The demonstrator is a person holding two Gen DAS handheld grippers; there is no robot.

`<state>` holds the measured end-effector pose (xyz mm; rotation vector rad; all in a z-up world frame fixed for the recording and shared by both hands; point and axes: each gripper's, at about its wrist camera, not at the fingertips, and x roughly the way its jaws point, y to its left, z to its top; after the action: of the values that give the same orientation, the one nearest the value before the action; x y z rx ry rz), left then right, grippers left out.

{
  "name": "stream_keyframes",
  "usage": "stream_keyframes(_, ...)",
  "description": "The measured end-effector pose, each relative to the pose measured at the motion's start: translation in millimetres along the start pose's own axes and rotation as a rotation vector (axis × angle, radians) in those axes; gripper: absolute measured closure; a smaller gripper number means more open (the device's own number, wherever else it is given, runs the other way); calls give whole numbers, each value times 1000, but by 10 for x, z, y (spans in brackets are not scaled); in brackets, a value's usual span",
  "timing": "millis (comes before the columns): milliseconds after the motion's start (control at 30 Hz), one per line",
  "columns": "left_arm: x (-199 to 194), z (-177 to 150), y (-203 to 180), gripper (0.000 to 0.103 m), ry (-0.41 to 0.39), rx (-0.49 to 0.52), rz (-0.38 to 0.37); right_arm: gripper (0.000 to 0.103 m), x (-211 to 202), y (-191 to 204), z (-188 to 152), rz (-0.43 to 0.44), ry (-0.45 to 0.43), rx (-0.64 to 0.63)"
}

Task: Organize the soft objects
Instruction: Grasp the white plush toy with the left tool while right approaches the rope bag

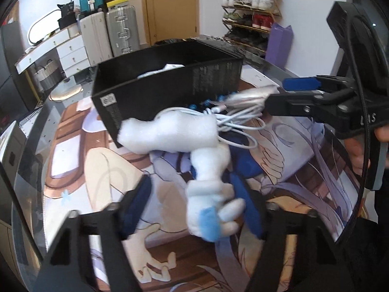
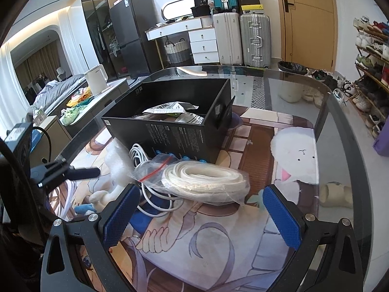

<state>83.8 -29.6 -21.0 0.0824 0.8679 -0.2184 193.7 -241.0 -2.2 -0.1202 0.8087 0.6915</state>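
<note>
1. My left hand-held gripper (image 1: pixel 194 202) is angled down over the white plush toy with a sky-blue patch (image 1: pixel 209 206). Its jaws are partly spread around the toy: the left pad stands clear of the fabric and the right pad sits just beside or behind it, so there is no pinch yet.
2. The toy lies on the glass tabletop (image 1: pixel 31 146), on a printed cartoon mat. It is near the long black cardboard box (image 1: pixel 145 90) and next to a crumpled white foam sheet (image 1: pixel 167 131) and a tangled white cable (image 1: pixel 238 124).
3. Its long axis runs from my pads away toward the box, leaning a little to the right. The stubby, fingered end with the blue patch points back at me, and the far end disappears under the foam.
4. My right hand-held gripper (image 2: pixel 203 216) is spread wide and pinches nothing. The clear zip bag of coiled white cord (image 2: pixel 206 180) lies just ahead of its blue pads.
5. To do this step well, I judge that I should centre the thick blue-patched end between both pads and squeeze across the short width, not along the length. The plush will give, so I should press firmly.
6. The lift should go straight up and away from the cable loops, which could snag. Blur keeps me from telling whether the toy touches the cable.
</note>
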Motion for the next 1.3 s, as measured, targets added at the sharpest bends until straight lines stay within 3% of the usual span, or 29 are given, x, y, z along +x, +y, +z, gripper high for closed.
stream_keyframes(100,12,-9,-35,66,11,12,-33,1,36,-16,1,6,4,14)
stream_keyframes(200,-12,-9,-75,69,1,23,-37,1,67,-42,6,9,8,36)
stream_keyframes(667,-231,34,-29,70,-47,18,-73,1,295,-102,13,60,38,119)
stream_keyframes(1167,-438,52,-62,70,-80,37,-116,1,234,-262,34,93,-3,227)
stream_keyframes(1300,-509,70,-51,70,-93,34,-121,1,214,-230,49,82,12,206)
